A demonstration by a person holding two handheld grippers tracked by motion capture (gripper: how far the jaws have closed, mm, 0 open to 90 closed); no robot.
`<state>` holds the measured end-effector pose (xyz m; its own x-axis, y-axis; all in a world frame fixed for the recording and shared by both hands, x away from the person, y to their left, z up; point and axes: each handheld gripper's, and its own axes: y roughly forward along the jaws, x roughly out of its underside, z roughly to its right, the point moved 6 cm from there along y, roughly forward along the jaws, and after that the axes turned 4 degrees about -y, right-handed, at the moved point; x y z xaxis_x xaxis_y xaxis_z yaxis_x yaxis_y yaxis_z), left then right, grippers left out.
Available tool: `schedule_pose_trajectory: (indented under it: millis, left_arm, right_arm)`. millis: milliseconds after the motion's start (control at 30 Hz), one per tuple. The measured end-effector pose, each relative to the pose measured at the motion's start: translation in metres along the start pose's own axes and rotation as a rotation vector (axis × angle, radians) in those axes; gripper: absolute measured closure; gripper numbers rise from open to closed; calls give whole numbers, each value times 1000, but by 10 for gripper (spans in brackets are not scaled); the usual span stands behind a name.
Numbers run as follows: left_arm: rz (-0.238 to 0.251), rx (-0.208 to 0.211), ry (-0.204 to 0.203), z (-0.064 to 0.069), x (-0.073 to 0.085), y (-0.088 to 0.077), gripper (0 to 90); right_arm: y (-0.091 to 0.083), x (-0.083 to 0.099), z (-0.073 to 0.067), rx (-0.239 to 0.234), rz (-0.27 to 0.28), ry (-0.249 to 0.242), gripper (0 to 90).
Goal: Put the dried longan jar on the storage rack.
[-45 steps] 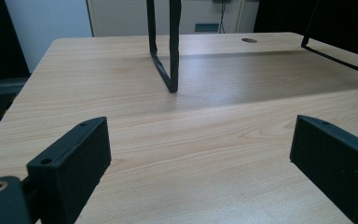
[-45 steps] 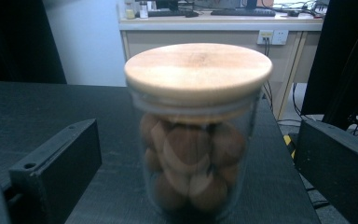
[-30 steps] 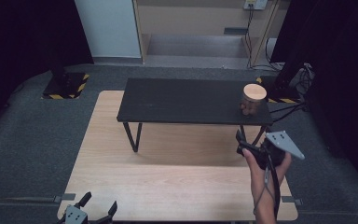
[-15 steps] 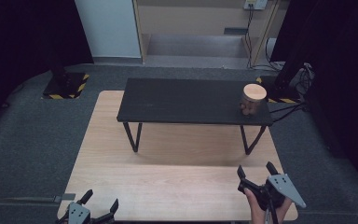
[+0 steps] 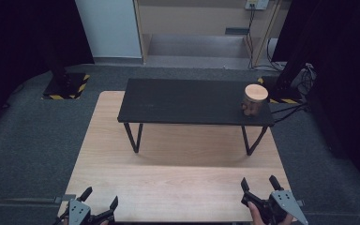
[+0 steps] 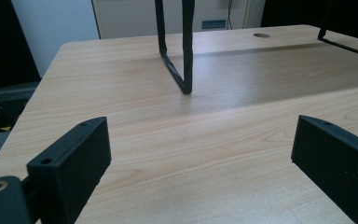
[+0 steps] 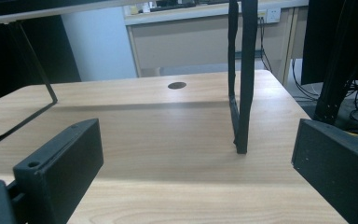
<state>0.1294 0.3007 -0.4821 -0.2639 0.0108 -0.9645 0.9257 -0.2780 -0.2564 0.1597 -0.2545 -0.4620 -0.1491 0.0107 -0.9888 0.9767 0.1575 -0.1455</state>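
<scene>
Where the near edge of the wooden table [image 5: 178, 187] meets the frame, the stock reads:

- Left gripper [image 5: 99, 202]: near-left corner of the wooden table, jaws spread wide, nothing between them.
- Right gripper [image 5: 260, 183]: near-right corner, held in a hand [image 5: 258, 213], jaws spread wide, nothing between them.
- Black raised shelf [image 5: 192, 101]: stands on thin metal legs on the far half of the table.
- Wooden-lidded jar [image 5: 254, 99]: upright on the shelf's right end, well apart from both grippers.

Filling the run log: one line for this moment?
left gripper: open, empty | right gripper: open, empty | round wooden lidded jar: on black shelf's right end
</scene>
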Motion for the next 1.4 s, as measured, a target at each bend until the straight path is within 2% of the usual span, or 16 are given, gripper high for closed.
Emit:
schedule_pose_trajectory:
  millis: [300,500,967,1400]
  left_arm:
    - [8,-2,0,-3,-7,5,33]
    - [16,-3,8,-3,-11,7,33]
    - [-8,-3,3,-5,-14,14,33]
    - [-7,0,9,-4,-15,16,34]
  right_arm:
    - [-8,17,-3,27,24,16,21]
    - [-10,24,-8,32,16,2,21]
    - [-10,34,-12,19,29,18,25]
    - [-10,35,-7,10,12,25,30]
